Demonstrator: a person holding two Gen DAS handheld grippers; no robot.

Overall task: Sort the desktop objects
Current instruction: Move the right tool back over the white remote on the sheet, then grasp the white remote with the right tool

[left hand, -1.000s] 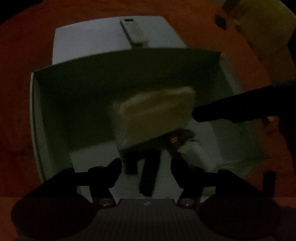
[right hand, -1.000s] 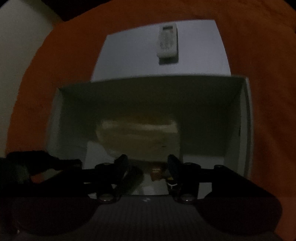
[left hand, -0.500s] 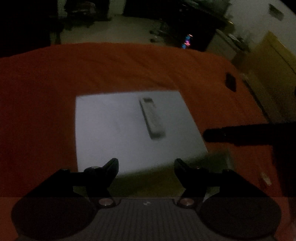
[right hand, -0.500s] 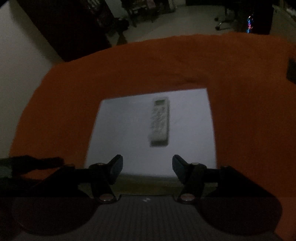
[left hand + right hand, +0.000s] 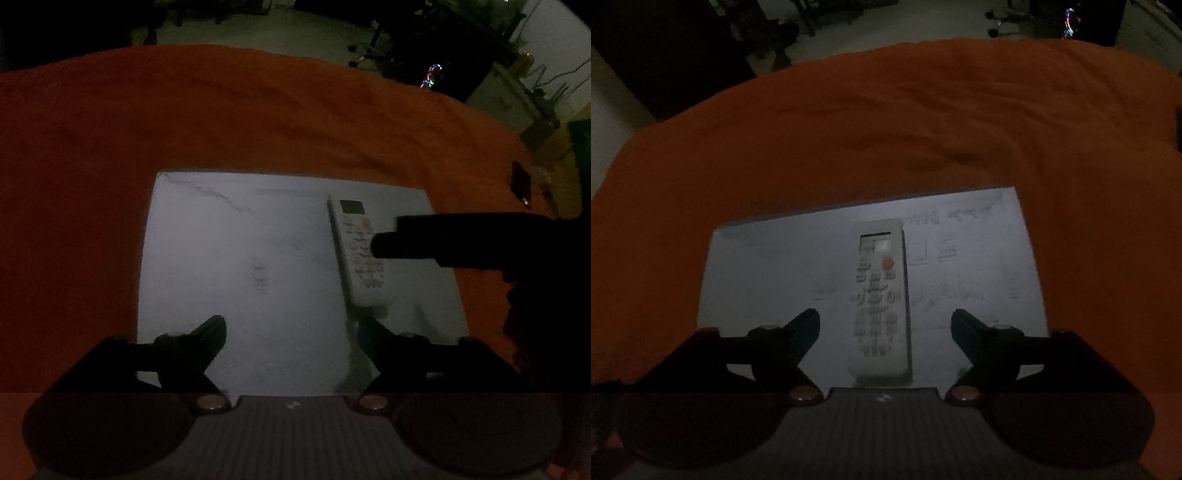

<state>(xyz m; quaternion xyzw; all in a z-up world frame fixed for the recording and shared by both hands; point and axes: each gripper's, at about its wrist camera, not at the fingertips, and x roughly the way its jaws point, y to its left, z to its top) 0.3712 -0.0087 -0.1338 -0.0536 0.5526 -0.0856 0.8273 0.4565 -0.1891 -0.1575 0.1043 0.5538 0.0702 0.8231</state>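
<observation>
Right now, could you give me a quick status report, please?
Both tongs open, empty. Right tongs lined up over the white remote, flat on the white lid. Left tongs alongside. Nothing in the way.

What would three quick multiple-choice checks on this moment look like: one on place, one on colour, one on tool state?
1. Where does the remote lie?
A. on the white sheet
B. on the bare cloth
C. inside a box

2. What colour is the cloth under the sheet?
A. blue
B. orange
C. green

3. How do the right tool's jaws stand?
A. shut on the remote
B. shut on nothing
C. open, either side of the remote

Answers:
1 A: the remote rests flat on the white sheet.
2 B: the cloth around the sheet is orange.
3 C: the right tool shows a wide gap, with the remote between its fingers and untouched.
</observation>
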